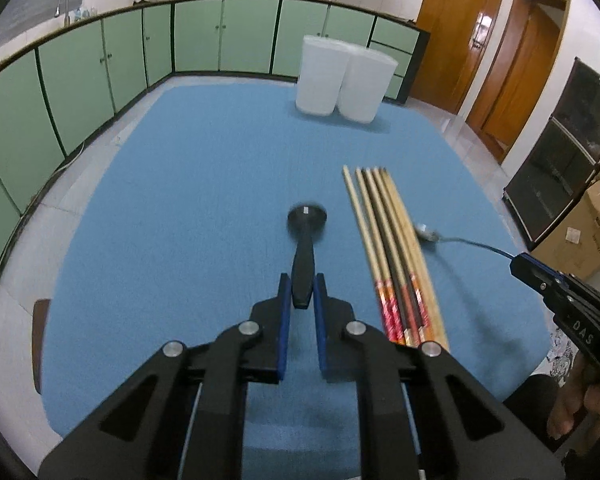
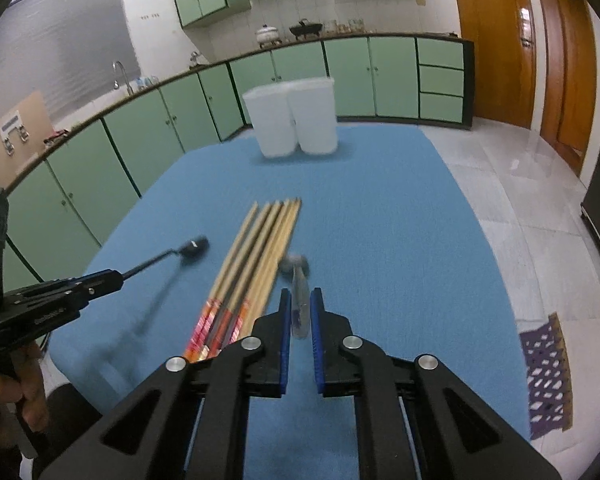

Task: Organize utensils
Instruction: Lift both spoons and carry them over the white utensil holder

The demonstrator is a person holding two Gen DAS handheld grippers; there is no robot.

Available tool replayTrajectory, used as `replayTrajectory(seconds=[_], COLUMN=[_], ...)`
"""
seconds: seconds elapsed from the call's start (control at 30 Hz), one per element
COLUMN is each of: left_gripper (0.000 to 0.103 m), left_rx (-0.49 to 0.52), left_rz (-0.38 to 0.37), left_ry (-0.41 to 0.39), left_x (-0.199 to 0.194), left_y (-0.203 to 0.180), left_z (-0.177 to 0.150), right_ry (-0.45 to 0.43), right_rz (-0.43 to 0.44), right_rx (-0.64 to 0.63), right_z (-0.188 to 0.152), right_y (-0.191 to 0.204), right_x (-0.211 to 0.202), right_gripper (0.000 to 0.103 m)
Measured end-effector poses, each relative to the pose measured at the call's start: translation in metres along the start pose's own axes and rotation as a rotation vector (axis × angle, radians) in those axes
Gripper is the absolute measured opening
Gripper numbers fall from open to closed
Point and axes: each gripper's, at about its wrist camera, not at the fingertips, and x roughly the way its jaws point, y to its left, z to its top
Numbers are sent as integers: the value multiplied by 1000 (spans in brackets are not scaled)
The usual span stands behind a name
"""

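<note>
Spoons gripped: left gripper [image 1: 300, 292] clamps black spoon [image 1: 305, 240], right gripper [image 2: 300, 312] clamps metal spoon [image 2: 298, 280]. Lift step. Next: carry to white bins [image 1: 342, 80]; chopsticks [image 1: 388, 248] remain.

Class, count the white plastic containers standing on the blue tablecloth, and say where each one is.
2. Both tall white plastic containers stand side by side, touching, at the far end of the blue tablecloth: one on the left, one on the right. Nothing seems hidden behind them.
</note>
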Motion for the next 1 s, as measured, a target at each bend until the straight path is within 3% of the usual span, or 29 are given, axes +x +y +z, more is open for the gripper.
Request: replayTrajectory(seconds=[0.53,0.9,1.0], left_gripper=[10,10,10], left_rx=[92,142,151], left_rz=[-52,-75,-77], left_ry=[-73,-87,-97], left_x=[-42,-37,-33], left_y=[-10,-19,-23], left_z=[75,121,151], right_ry=[10,-2,-9], right_rz=[9,2,-7], right_rx=[-100,-156,-175], right_z=[71,115,143], right_y=[14,24,26], right_x=[-12,-11,-6], right_gripper=[9,9,9])
